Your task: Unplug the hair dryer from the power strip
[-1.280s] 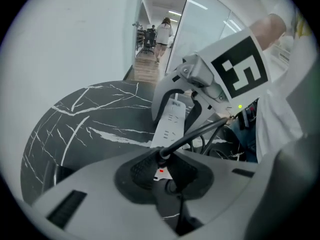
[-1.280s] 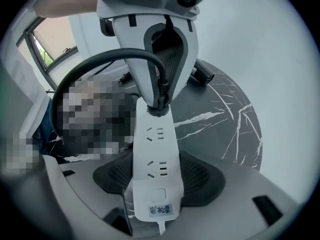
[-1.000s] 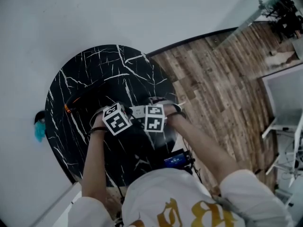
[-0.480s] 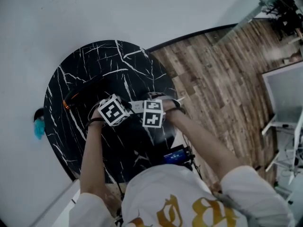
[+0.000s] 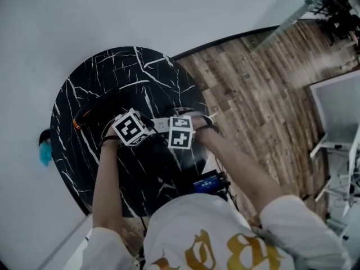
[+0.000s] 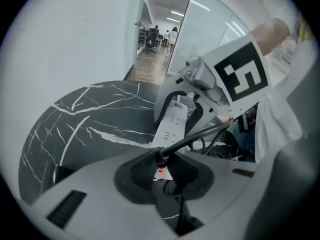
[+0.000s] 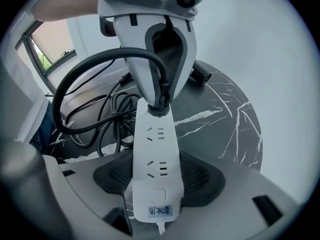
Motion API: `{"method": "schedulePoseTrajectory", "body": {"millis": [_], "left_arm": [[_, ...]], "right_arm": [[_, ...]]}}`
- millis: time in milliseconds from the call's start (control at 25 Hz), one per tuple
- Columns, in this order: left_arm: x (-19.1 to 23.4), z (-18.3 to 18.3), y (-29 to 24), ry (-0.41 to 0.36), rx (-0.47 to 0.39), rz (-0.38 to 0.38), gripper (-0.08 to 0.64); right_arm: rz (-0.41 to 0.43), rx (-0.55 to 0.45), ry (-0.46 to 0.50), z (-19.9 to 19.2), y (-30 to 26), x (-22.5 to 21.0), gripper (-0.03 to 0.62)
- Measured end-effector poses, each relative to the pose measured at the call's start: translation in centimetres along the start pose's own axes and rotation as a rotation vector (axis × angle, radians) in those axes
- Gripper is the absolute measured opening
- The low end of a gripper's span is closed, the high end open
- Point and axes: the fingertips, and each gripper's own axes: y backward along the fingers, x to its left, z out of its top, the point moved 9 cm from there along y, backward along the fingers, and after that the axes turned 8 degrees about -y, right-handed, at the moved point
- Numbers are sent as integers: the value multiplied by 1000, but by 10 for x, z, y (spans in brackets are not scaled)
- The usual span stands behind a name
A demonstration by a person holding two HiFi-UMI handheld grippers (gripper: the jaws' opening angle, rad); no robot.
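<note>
Left gripper [image 7: 160, 96] is pinched nearly shut on the hair dryer's plug [image 7: 158, 105]. Right gripper [image 7: 156, 180] clamps the near end of the power strip [image 7: 152, 139]. The plug looks still seated in the far socket, so the pull-out remains.

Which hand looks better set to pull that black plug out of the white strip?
Left, probably. The left tool grips the plug at the far end of the power strip, ready to pull. The right tool clamps the strip's switch end, better for steadying it.
</note>
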Motion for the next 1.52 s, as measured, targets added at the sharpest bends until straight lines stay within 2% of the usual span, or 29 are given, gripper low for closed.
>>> {"method": "schedulePoseTrajectory", "body": {"millis": [80,200,280,440,520,560,640,720,840,960,1040,1160,1240,1400,1440,1520], "left_arm": [[-3,1,-1,9,-20,-15,57],[-22,3,-6,-124,84,115,49],[-27,1,-10,-156,128,151,46],[-5,0,-1,-51,59,58,48],[0,3,2,-26,25,12,52],[-4,5,1,-38,24,13,52],[-17,4,-3,-99,70,84,49],[-25,0,-7,-116,96,140,48],[-13,-2,-4,-49,42,76,48],[-2,2,1,-21,-15,11,52],[-7,0,-2,-39,11,45,52],[-24,4,-7,-132,93,156,48],[-23,3,-8,-125,94,136,48],[-4,-2,-4,-54,16,13,49],[-4,-1,-4,-59,13,15,51],[-12,2,-4,-109,45,69,49]], "right_arm": [[-1,2,-6,-1,-1,0,267],[-1,0,-3,0,-1,1,267],[-3,-3,2,0,0,2,267],[15,22,-11,2,0,0,267],[18,25,-15,2,0,-1,267],[18,22,-19,1,0,-1,267],[21,15,-23,1,0,0,267],[20,8,-16,1,0,0,267],[15,11,-10,2,0,-1,267],[4,0,-32,-2,1,0,265],[6,-4,-50,-2,1,-1,267],[22,-4,-53,-2,0,-1,267],[23,-8,-47,-2,1,-2,267],[23,4,-53,-1,0,-2,267],[24,6,-61,-1,0,-2,267],[30,8,-72,-1,0,-3,267]]}}
